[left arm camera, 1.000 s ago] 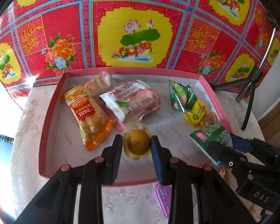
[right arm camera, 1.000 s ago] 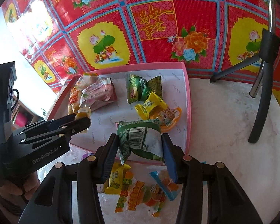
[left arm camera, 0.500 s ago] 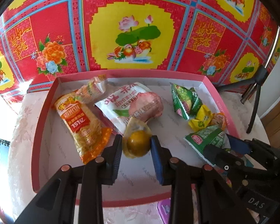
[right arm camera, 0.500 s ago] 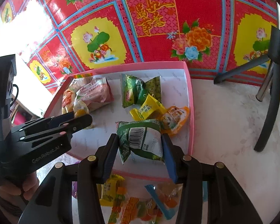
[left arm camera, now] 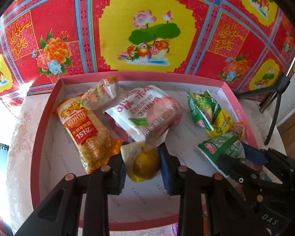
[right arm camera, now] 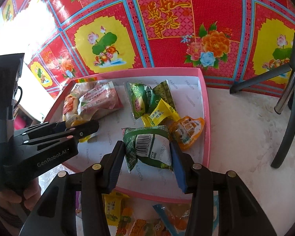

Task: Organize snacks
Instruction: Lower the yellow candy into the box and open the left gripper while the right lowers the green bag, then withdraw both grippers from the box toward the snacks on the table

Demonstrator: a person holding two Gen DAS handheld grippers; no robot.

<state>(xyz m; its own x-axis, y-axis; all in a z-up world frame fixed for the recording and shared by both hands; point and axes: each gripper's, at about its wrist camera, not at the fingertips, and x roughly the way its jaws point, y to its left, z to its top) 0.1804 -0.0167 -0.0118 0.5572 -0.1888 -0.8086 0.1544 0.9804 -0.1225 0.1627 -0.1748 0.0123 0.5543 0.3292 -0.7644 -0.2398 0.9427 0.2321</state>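
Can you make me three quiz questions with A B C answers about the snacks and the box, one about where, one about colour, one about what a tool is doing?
1. Where is the big orange packet?
A. left side of the box
B. on the floor
C. on a chair

2. What colour is the rim of the box?
A. blue
B. pink
C. black

3. What is the right tool doing?
A. gripping a green packet
B. hanging empty
C. gripping a spoon

Answers: 1 A, it lies by the left wall. 2 B, the rim is pink. 3 A, the green packet sits pinched between its pads.
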